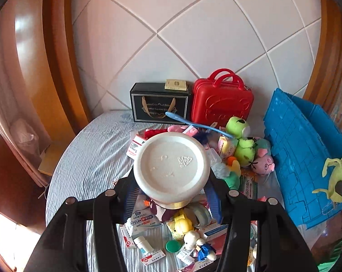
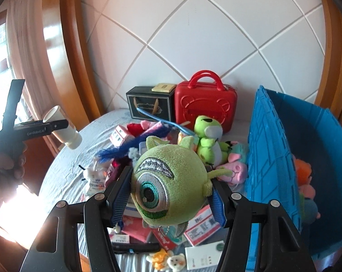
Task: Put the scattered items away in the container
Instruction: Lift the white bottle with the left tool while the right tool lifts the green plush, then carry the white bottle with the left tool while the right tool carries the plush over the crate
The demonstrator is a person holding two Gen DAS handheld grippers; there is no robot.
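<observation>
Right wrist view, lower right of the frame: a blue plastic crate (image 2: 273, 158), the container, stood open on a striped bedsheet (image 2: 64, 170) with several soft toys already inside. At upper centre a red carry case (image 2: 205, 106) and a black gift box (image 2: 148, 106) stood against the white tiled wall. A heap of plush toys and medicine boxes (image 2: 200, 226) spread across the middle of the bed, beside the crate's near wall. At lower centre the right gripper (image 2: 168, 195) was clamped on a green one-eyed plush toy (image 2: 168, 185), held clear of the heap. At centre left the left gripper (image 2: 55, 124) held a white plastic bottle (image 2: 64, 129) aloft, well apart from the crate; in the left wrist view that bottle's round base (image 1: 172, 162) filled the centre, squeezed between both pads. Both tools appeared to be mid-carry; the next move likely called for swinging the plush toy right over the crate's rim before release, with the bottle facing a longer trip across the heap
</observation>
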